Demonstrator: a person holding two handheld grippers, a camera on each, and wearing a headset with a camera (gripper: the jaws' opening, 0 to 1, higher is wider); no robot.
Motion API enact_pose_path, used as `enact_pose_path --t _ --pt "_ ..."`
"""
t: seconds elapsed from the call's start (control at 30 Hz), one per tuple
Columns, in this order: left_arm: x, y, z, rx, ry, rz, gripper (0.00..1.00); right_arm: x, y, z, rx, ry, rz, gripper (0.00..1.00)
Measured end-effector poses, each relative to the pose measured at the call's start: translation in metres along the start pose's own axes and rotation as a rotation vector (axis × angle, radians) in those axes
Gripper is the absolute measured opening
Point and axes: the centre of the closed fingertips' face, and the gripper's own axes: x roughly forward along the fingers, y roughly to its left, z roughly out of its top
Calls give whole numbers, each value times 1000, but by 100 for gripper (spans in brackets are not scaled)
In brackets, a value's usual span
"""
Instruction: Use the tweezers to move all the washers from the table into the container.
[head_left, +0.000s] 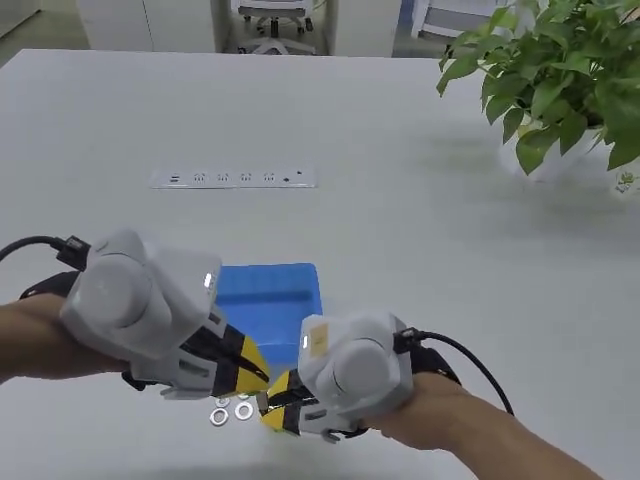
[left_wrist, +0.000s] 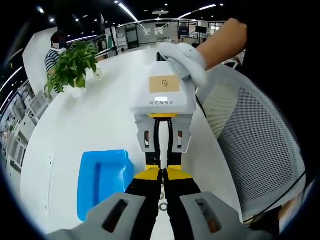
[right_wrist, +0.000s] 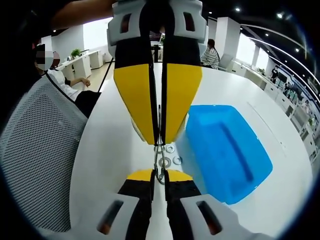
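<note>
The table (head_left: 400, 150) carries the blue container (head_left: 268, 295) close to its near edge; no washer is visible inside it. The left tongs (left_wrist: 162, 171) and right tongs (right_wrist: 159, 175) meet tip to tip, both apparently clenched on the tweezers (right_wrist: 159, 150), whose long axis runs from one to the other along that edge. The washers (head_left: 232, 410) lie just below this junction, between container and near edge, slightly nearer the left tongs.

At least three washers (head_left: 219, 416), one container (head_left: 268, 290)
</note>
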Motion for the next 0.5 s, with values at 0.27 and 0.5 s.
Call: enact_pose_path --t 0.27,0.5 --pt "0 0 -2 -7 11 2 6 0 1 1 -5 -1 6 8" --pt "-1 -2 -7 -28 19 0 21 -3 -2 5 -7 -11 -4 8"
